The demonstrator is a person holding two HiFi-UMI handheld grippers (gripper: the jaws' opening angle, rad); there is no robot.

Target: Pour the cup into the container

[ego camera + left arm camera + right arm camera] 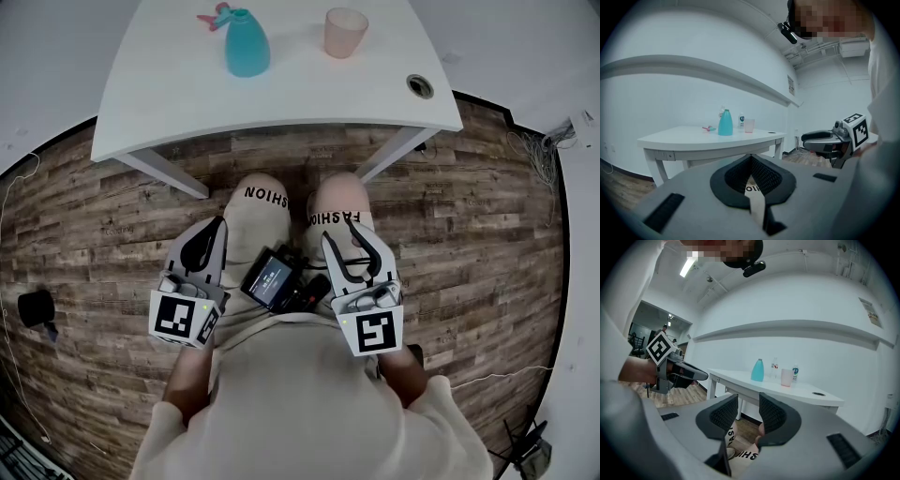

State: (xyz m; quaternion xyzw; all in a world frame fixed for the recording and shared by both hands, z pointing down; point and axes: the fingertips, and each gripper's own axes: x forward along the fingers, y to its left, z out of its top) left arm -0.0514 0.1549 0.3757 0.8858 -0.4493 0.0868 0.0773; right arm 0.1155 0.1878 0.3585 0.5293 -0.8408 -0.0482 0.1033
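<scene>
The left gripper is held over the person's lap with its jaws pressed together at the tips and nothing caught in them. The right gripper sits alongside over the other thigh, its jaws a narrow gap apart, and only the person's knees show through that gap. Each gripper's own view shows ribbed black pads set in smooth grey housings, which the head view gives only as dark loops. The head view alone takes in the small black device lying on the lap between the two grippers, the wood-plank floor and the round shape of the cable hole near the table's corner (the gripper views catch that hole only as a thin dark oval). The gripper views alone reach the back of the white table, where two small bottles stand by the wall. On the table I count one cup, pink, translucent and tapered, standing upright to the right of one teal bottle with a rounded body and narrow neck. The two are near each other but not touching. One small pink-and-teal item lies left of the teal bottle. Cup and teal bottle both stand well apart from the two grippers.
</scene>
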